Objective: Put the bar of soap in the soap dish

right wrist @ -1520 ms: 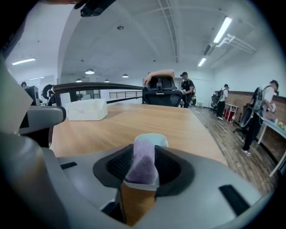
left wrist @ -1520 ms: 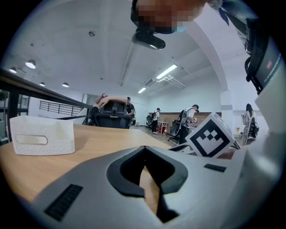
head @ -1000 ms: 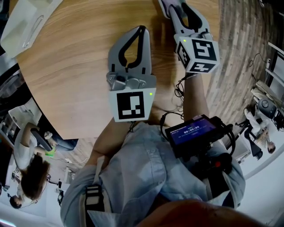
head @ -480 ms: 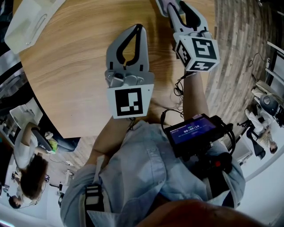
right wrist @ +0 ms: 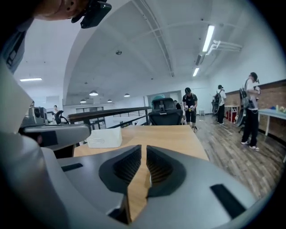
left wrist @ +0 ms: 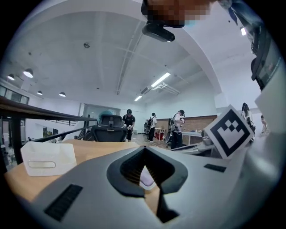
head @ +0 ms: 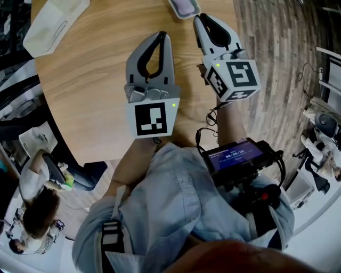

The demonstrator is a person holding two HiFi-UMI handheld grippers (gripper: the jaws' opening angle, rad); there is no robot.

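Cut off by the top edge of the head view, a small pale lilac oblong with a grey rim [head: 184,6] lies on the round wooden table [head: 90,90]; I cannot tell whether it is the soap or the dish. It also shows as the pale oblong [left wrist: 146,180] through the left gripper's jaws. My left gripper [head: 162,35] hovers over the table's middle, shut and empty. My right gripper [head: 198,19] is just short of the oblong; its jaws have just been closing to a narrow slit, with nothing between them.
A white rectangular container [head: 53,21] stands at the table's far left, also seen as the white box [left wrist: 47,157] and the container [right wrist: 105,137]. The table's right edge drops to plank floor [head: 272,64]. People stand far across the room [left wrist: 129,123].
Both grippers have lifted and shifted a little forward over the table. The head view now takes in more of the far side, so the lilac oblong has come into sight.
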